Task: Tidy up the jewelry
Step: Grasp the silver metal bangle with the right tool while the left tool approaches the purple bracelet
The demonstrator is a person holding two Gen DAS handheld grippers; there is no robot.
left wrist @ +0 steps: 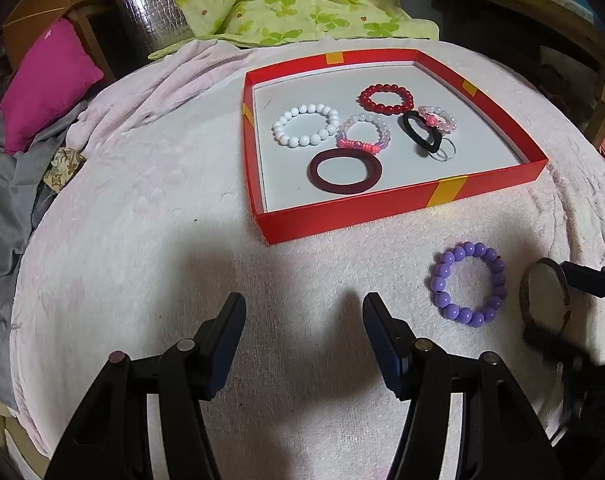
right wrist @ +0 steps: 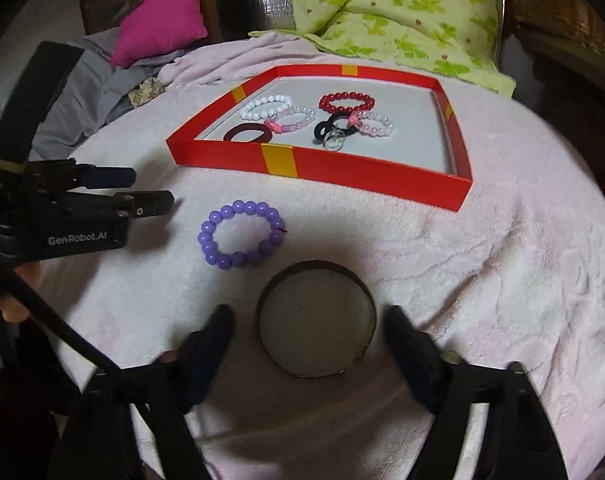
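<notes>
A shallow red box (left wrist: 386, 208) with yellow tape marks sits on a pale pink blanket (left wrist: 142, 220) spread over a bed. Inside the box lie a white bead bracelet (left wrist: 305, 125), a red bead bracelet (left wrist: 386, 99), a pink beaded bracelet (left wrist: 362, 134), a black hair tie (left wrist: 421, 132), a dark maroon ring-shaped band (left wrist: 345, 171) and what seems to be a small metal ring (left wrist: 445, 153), too small to make out clearly. Outside the box, on the blanket near its front wall, rests a purple bead bracelet (right wrist: 240, 239). Just in front of it lies a brown bangle (right wrist: 316, 318), sitting between the spread fingers of the right gripper (right wrist: 308, 330), which is released and not touching it. The left gripper (left wrist: 304, 320) hovers over bare blanket, fingers apart, holding nothing. A green floral quilt (left wrist: 286, 0) and magenta pillow (left wrist: 50, 80) lie behind.
</notes>
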